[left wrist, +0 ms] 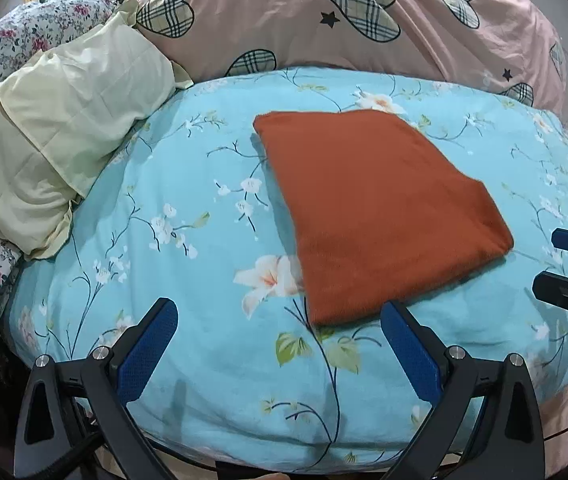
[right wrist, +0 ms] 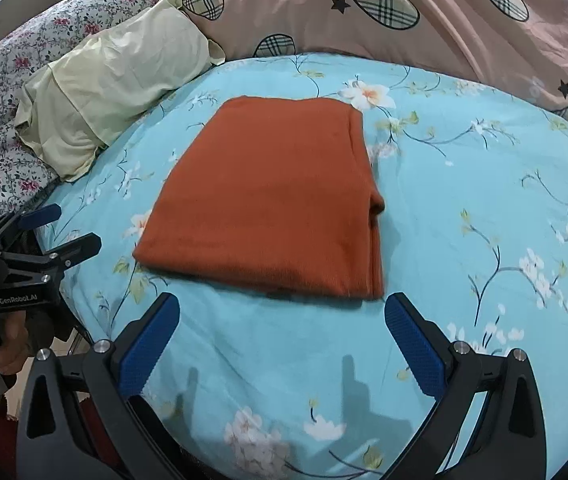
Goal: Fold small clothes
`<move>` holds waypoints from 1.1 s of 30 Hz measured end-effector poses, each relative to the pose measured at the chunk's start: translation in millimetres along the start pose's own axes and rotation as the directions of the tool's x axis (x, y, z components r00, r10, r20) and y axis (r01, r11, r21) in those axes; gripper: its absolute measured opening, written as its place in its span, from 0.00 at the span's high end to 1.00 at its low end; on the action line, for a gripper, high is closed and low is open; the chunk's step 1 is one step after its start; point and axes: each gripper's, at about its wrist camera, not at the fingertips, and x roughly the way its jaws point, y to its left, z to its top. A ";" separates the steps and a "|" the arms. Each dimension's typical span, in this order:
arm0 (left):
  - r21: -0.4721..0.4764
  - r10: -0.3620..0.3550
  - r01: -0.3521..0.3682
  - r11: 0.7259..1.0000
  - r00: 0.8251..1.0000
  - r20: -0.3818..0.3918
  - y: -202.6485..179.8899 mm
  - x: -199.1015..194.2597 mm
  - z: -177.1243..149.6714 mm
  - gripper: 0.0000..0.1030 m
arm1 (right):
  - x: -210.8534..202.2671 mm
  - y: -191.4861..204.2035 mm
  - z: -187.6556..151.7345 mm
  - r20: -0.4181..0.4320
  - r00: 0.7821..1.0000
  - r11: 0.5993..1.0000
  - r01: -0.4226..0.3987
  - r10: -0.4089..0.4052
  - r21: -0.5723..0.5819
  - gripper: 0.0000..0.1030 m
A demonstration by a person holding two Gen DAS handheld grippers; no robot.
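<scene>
Orange cloth (left wrist: pixel 379 216) lies folded into a flat rectangle on the blue floral bedsheet (left wrist: pixel 204 360), clear of both tools; nearest the cameras, the left gripper (left wrist: pixel 280 320) hangs with its 2 blue-padded fingers (left wrist: pixel 148 352) spread wide and holding nothing, just short of the cloth's near edge; the right gripper (right wrist: pixel 282 312) is likewise spread wide and bare, its tips just before the cloth's near hem; the sheet is smooth, printed with white blossoms and dark twigs; the cloth shows stacked layers along its right side in the right wrist view; beyond it, a pale yellow pillow (left wrist: pixel 64 128) sits left, a pink quilt (left wrist: pixel 363 20) with plaid hearts behind, and pink-flowered bedding (left wrist: pixel 12 36) far left.
</scene>
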 end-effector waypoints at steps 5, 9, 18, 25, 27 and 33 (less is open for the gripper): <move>-0.018 0.004 -0.004 1.000 1.000 -0.006 -0.5 -0.4 2.1 0.01 | 6.2 2.8 3.3 -0.007 1.000 1.000 -0.013 0.013 0.008 0.01; -0.022 0.010 -0.010 1.000 1.000 -0.015 -0.2 1.8 0.2 0.01 | 11.4 3.4 0.5 -0.026 1.000 1.000 -0.006 0.007 0.009 0.01; -0.026 0.010 -0.010 1.000 1.000 -0.019 0.7 2.6 -2.0 0.01 | 8.1 0.8 -4.3 -0.023 1.000 0.999 -0.013 0.013 0.033 0.01; -0.023 0.009 -0.009 1.000 1.000 -0.015 -2.1 -1.8 -4.1 0.01 | 1.6 3.7 -4.3 -0.008 1.000 0.999 -0.017 0.017 0.027 0.01; -0.026 0.007 -0.008 1.000 1.000 -0.013 -1.4 -2.7 -4.0 0.01 | 0.6 3.9 -3.5 -0.006 1.000 1.000 -0.018 0.018 0.024 0.01; -0.032 0.007 -0.007 0.999 1.000 -0.007 -1.4 -6.4 -3.6 0.01 | -1.1 3.6 -2.7 -0.002 1.000 1.000 -0.022 0.022 0.021 0.01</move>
